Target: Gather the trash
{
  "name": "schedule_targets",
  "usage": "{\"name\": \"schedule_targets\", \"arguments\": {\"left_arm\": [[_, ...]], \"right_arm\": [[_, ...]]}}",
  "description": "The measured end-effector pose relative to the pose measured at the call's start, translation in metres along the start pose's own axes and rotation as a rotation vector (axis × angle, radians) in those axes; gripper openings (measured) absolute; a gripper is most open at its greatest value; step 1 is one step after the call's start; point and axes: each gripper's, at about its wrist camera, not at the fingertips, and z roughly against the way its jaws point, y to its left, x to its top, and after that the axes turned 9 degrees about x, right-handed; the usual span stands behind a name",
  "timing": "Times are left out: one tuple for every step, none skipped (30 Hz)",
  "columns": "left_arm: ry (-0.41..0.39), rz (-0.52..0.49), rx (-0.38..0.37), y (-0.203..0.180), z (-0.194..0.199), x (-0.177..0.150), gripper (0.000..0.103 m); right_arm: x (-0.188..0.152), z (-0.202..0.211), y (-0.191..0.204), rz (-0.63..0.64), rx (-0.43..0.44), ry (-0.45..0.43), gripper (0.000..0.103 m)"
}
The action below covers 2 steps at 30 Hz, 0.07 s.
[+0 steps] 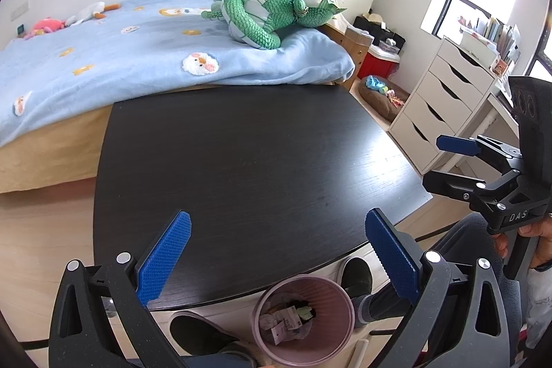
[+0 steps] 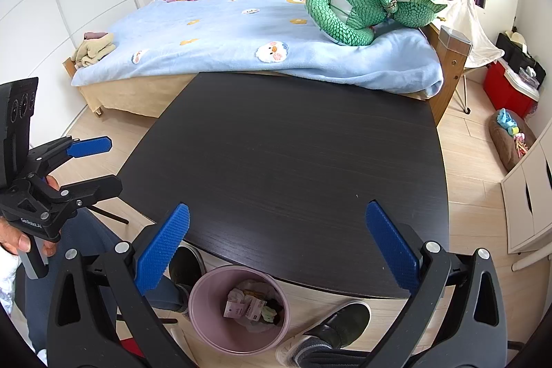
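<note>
A pink trash bin [image 1: 303,319] stands on the floor under the near edge of the dark table [image 1: 248,154], between the person's feet. Crumpled paper and wrappers [image 1: 286,323] lie inside it. The bin also shows in the right wrist view [image 2: 238,309], with the trash [image 2: 252,302] in it. My left gripper [image 1: 276,254] is open and empty, held above the table's near edge and the bin. My right gripper [image 2: 276,247] is open and empty, likewise above the table edge. Each gripper shows in the other's view, the right one [image 1: 448,157] and the left one [image 2: 96,161], both with jaws apart.
A bed with a blue blanket [image 1: 120,57] and a green plush dragon [image 1: 272,12] lies behind the table [image 2: 296,161]. A white drawer unit [image 1: 445,99] stands to the right. The person's shoes [image 1: 196,333] [image 2: 341,323] flank the bin. A red cooler [image 2: 507,88] sits on the floor.
</note>
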Motion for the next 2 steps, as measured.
{"name": "schedule_targets", "arguments": {"left_arm": [[-0.006, -0.003, 0.003, -0.0003, 0.0005, 0.0, 0.097], [-0.011, -0.005, 0.002, -0.0005, 0.001, -0.0001, 0.097]], "right_arm": [[-0.0001, 0.0, 0.0, 0.0, 0.0, 0.0, 0.1], [0.0, 0.0, -0.0001, -0.001, 0.0, 0.0, 0.1]]}}
